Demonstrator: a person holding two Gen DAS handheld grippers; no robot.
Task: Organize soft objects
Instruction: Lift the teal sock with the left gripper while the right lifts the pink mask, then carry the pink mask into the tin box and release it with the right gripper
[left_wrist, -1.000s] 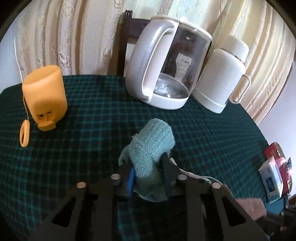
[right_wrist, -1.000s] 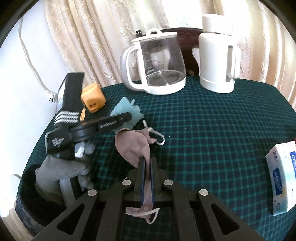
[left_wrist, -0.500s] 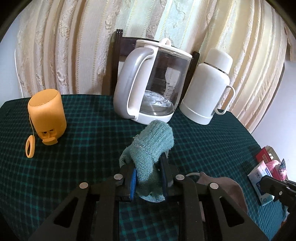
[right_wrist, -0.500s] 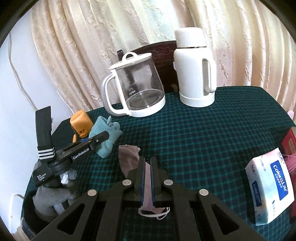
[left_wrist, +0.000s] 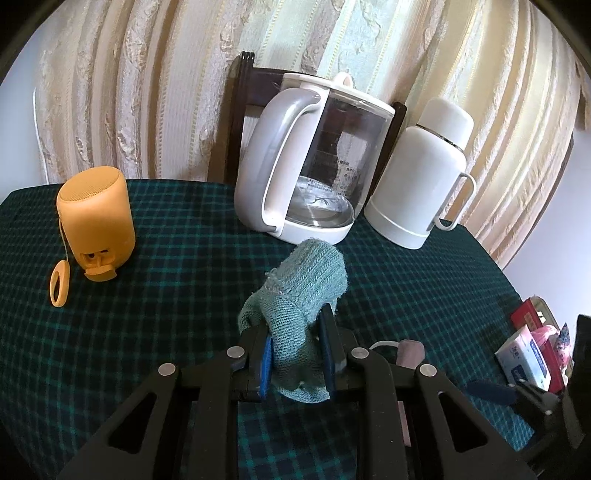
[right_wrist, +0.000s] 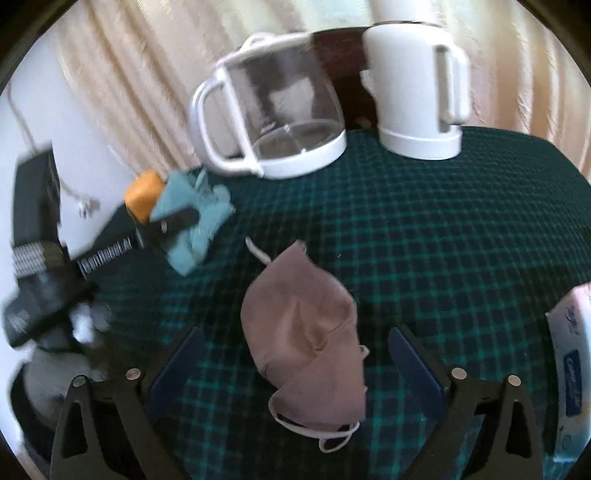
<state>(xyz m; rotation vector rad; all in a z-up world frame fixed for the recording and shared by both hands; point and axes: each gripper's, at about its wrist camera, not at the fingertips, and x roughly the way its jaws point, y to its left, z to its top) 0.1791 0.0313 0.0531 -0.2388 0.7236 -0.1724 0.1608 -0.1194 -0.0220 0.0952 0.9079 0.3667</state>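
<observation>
My left gripper (left_wrist: 297, 354) is shut on a teal knitted glove (left_wrist: 303, 295) and holds it above the green checked tablecloth (left_wrist: 166, 295). The glove also shows in the right wrist view (right_wrist: 192, 225), held by the left gripper (right_wrist: 177, 221). A dusty-pink face mask (right_wrist: 306, 343) with white ear loops lies flat on the cloth between the wide-open fingers of my right gripper (right_wrist: 295, 354). A sliver of the mask (left_wrist: 410, 349) shows in the left wrist view.
A glass kettle (left_wrist: 314, 166) and a white flask (left_wrist: 421, 173) stand at the back. An orange speaker (left_wrist: 96, 218) stands on the left. A tissue pack (right_wrist: 572, 354) and a red box (left_wrist: 532, 317) are at the right edge. Grey cloth (right_wrist: 55, 369) lies in a dark container at lower left.
My right gripper has opened and let go of the pink mask, which now lies on the cloth. My left gripper still holds the glove, lifted slightly.
</observation>
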